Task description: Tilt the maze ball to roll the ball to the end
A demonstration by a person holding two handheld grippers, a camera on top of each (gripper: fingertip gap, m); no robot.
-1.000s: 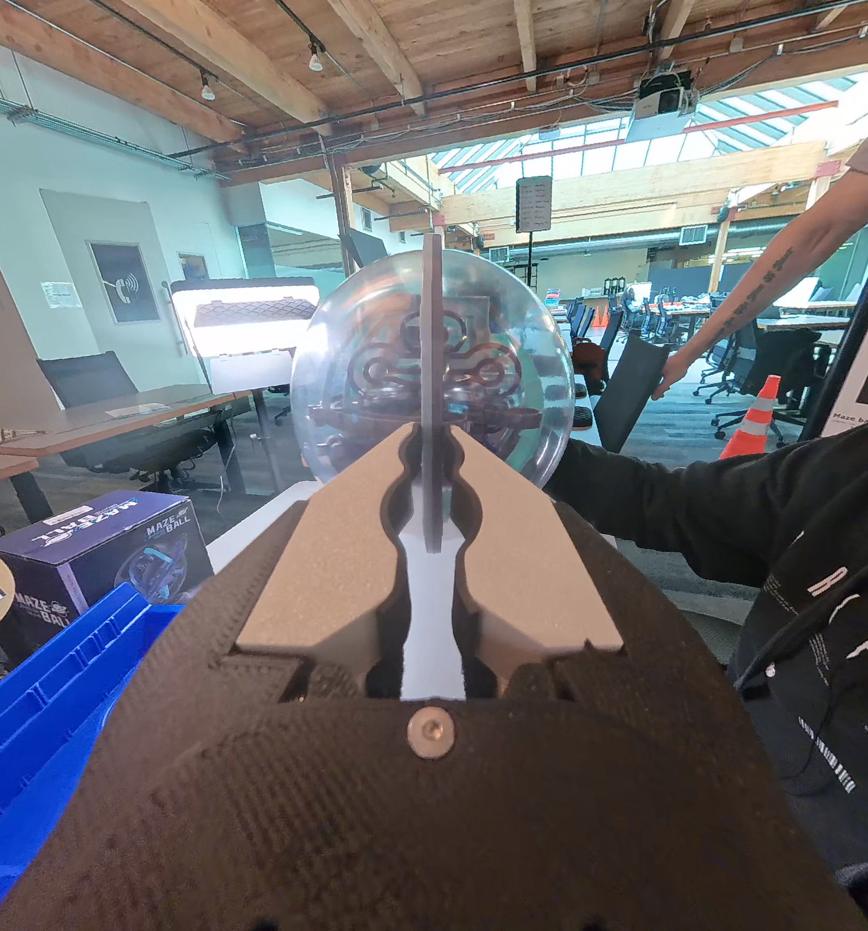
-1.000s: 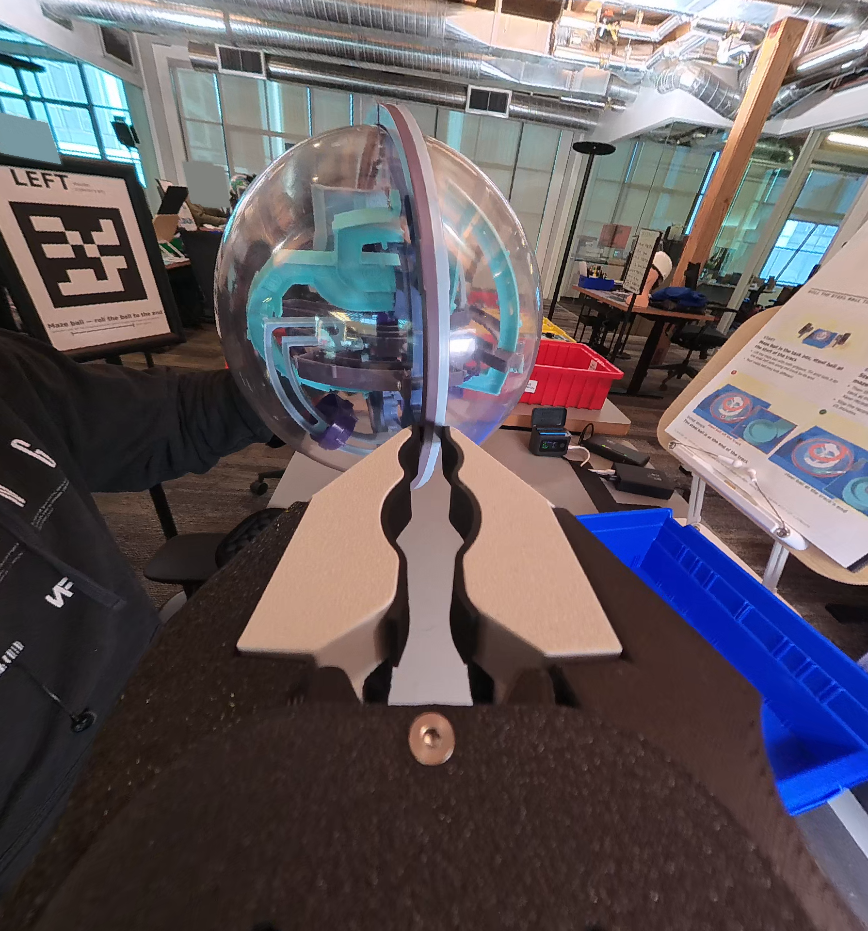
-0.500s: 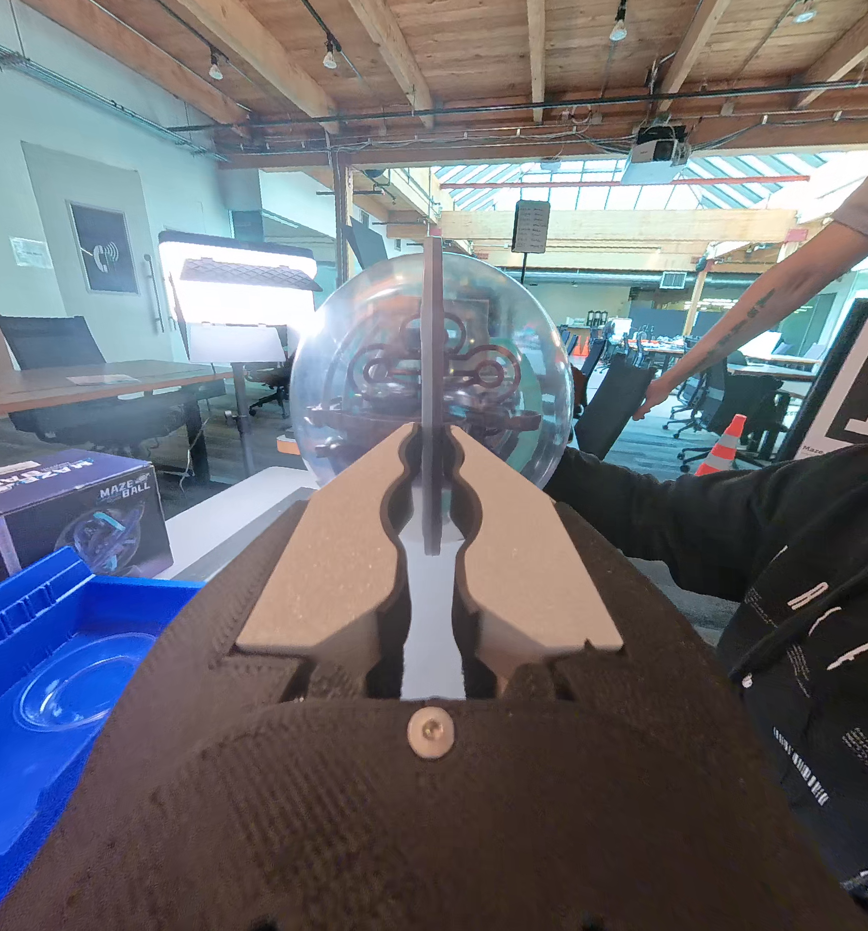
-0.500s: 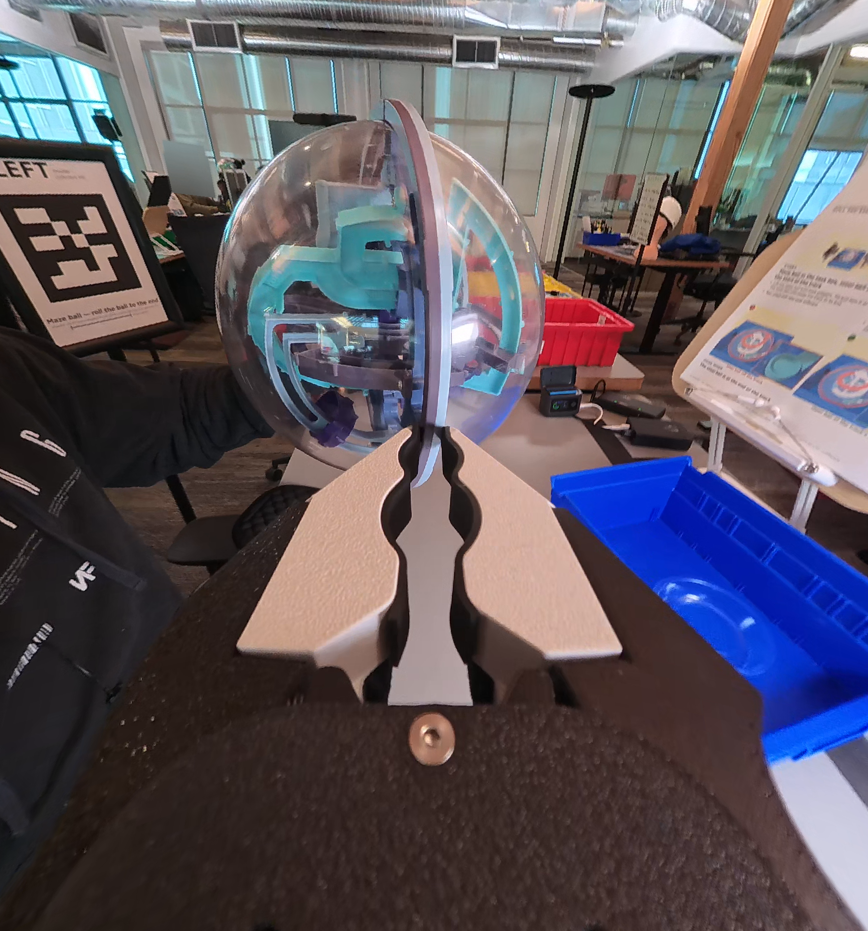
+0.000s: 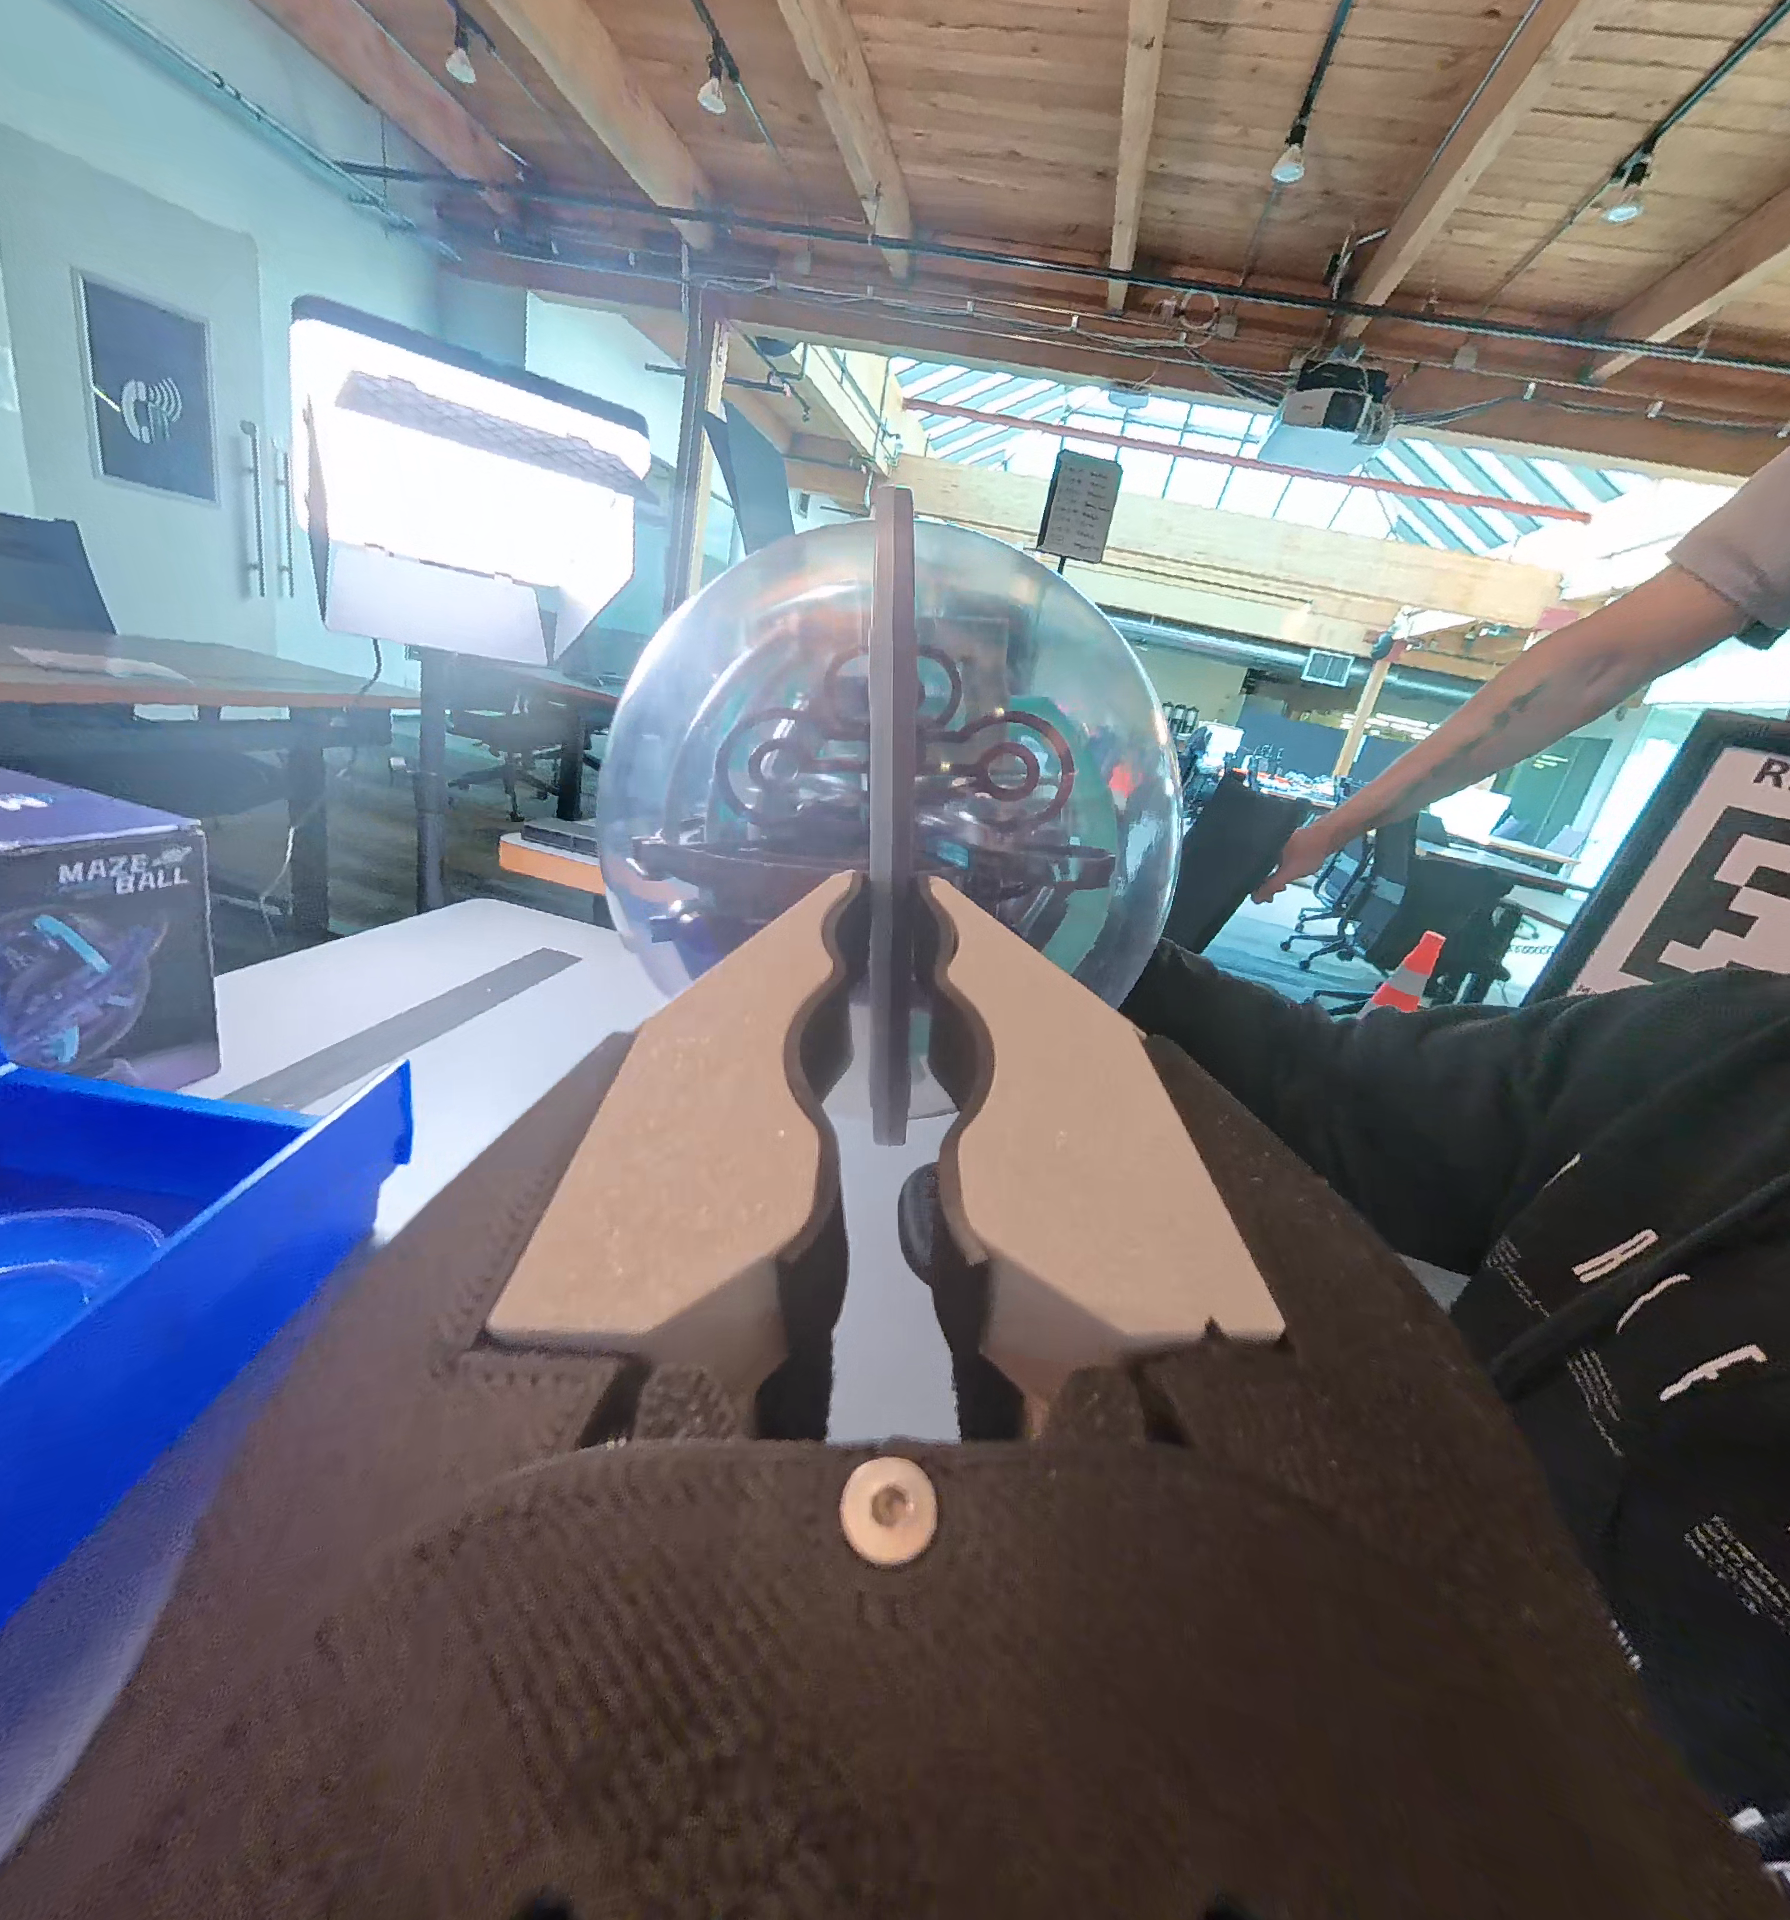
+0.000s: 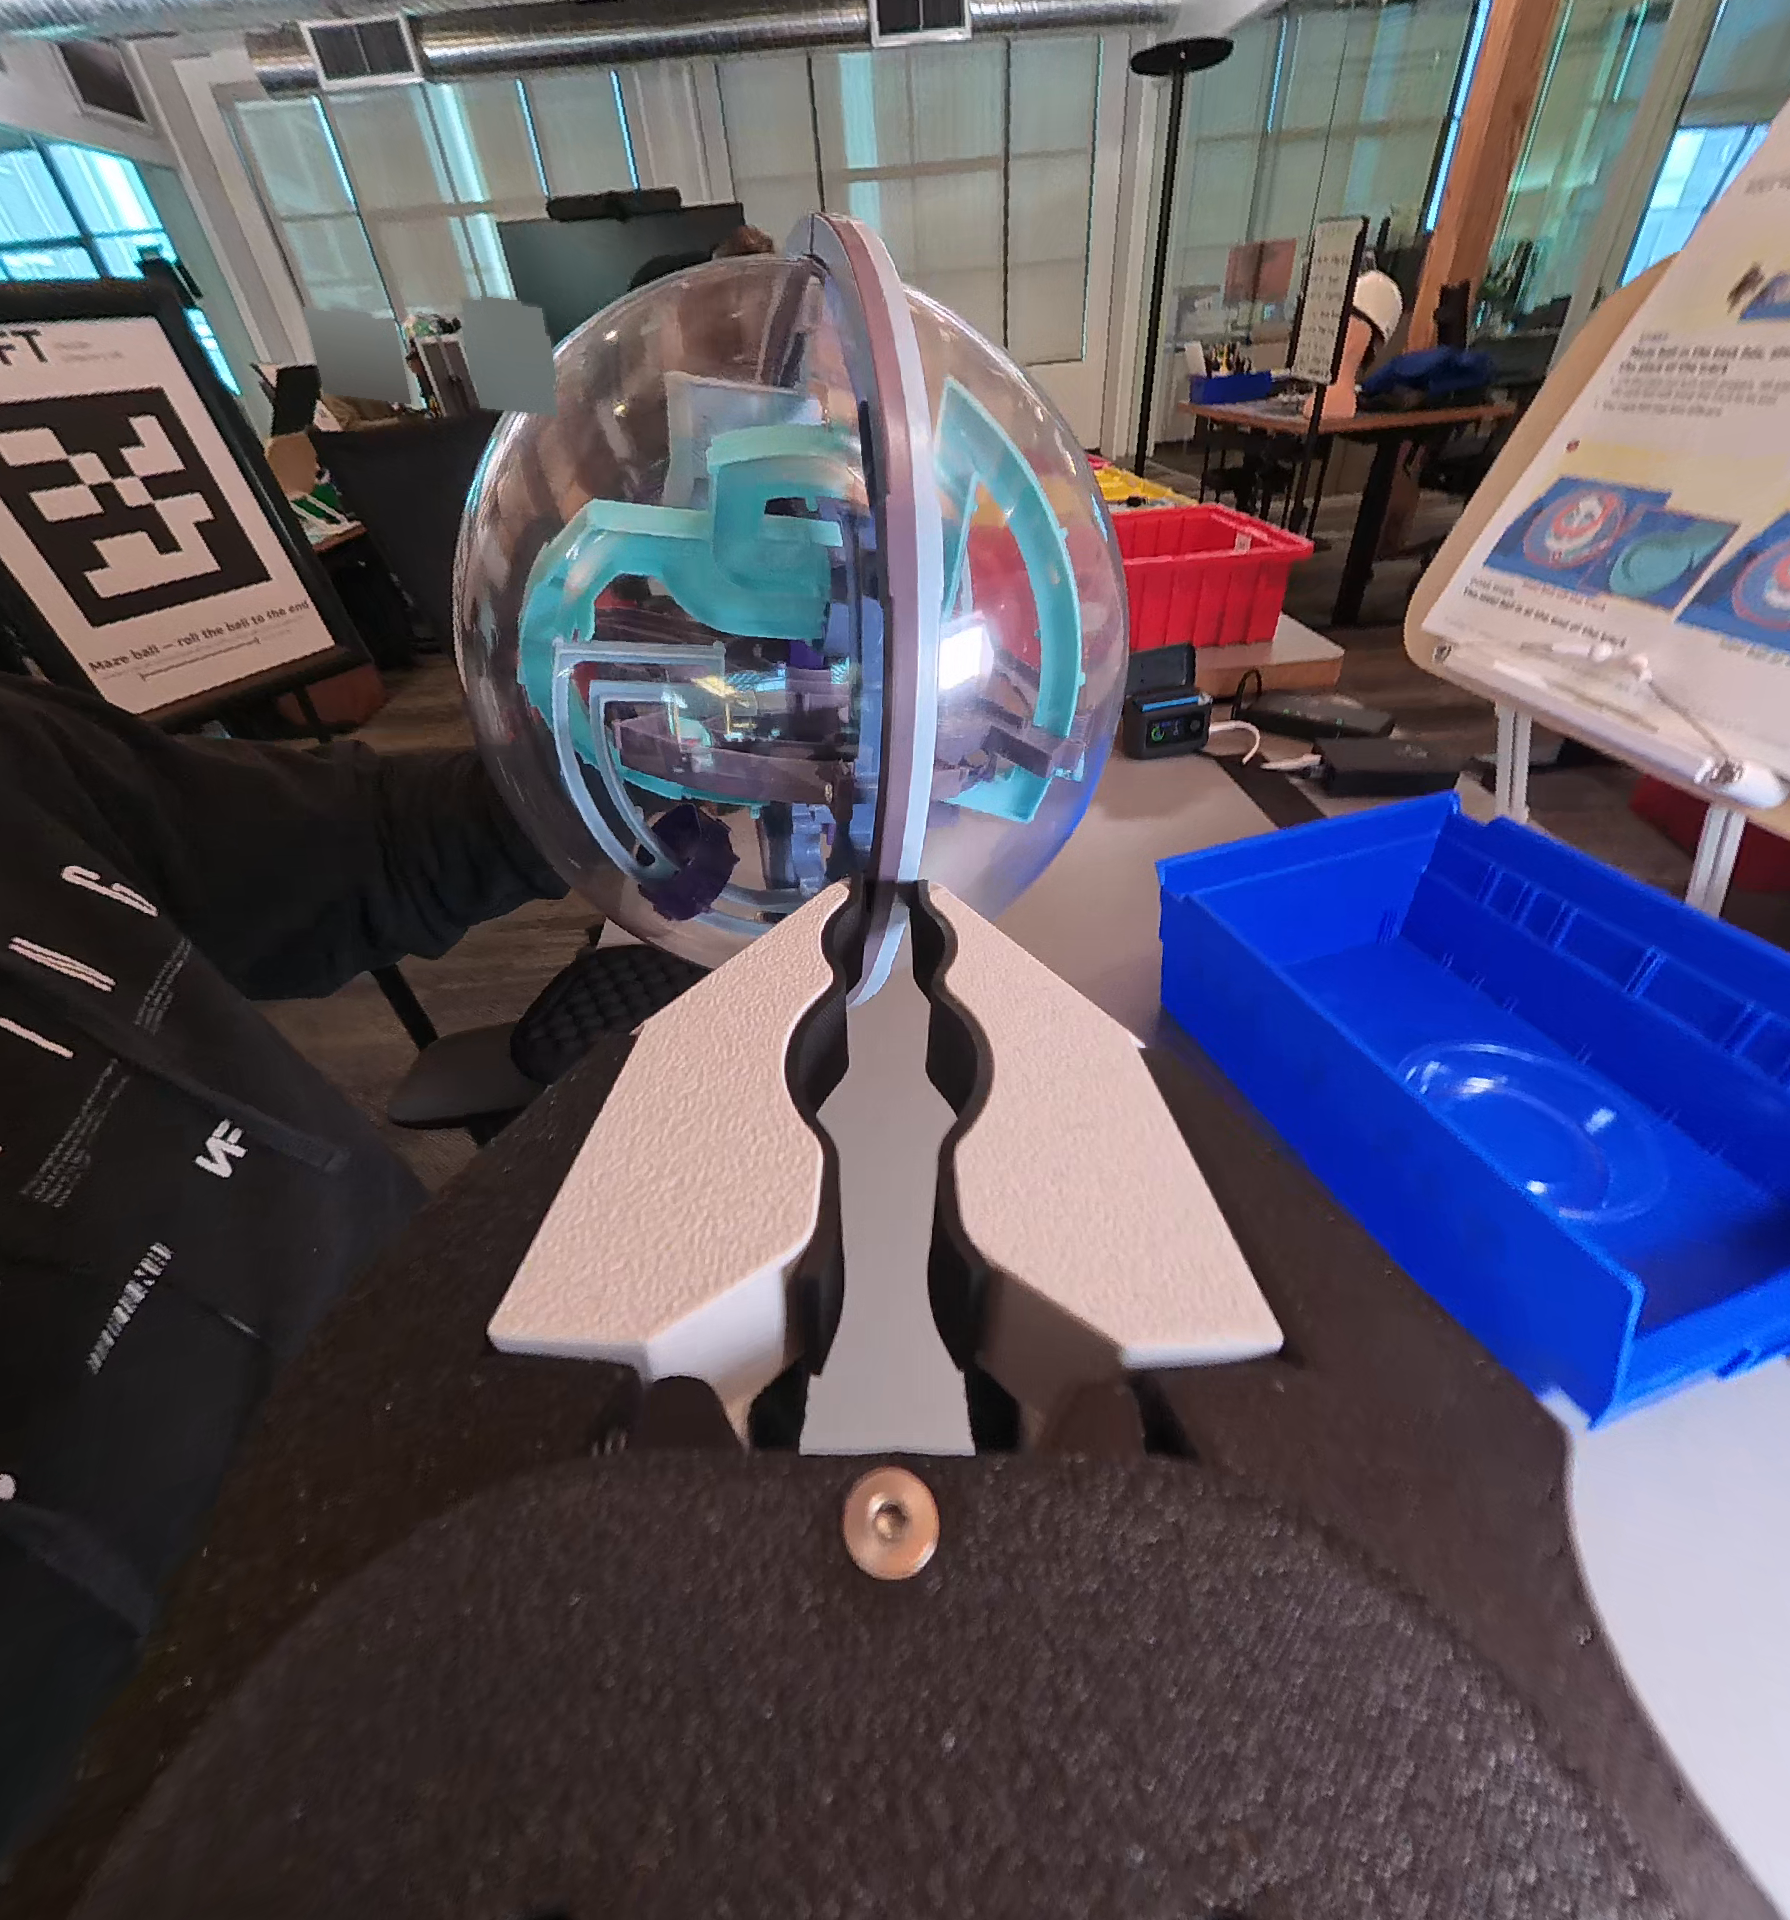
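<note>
The maze ball, a clear sphere with teal and purple tracks inside, is held up above the white worktop by its flat grey rim. The rim is clamped on 1 side by the left tongs and on the opposite side by the right tongs, with the pads of both pressed against it. A blue bin with a clear dish in it is seen beside the ball on the worktop. A dark box stands behind the bin.
</note>
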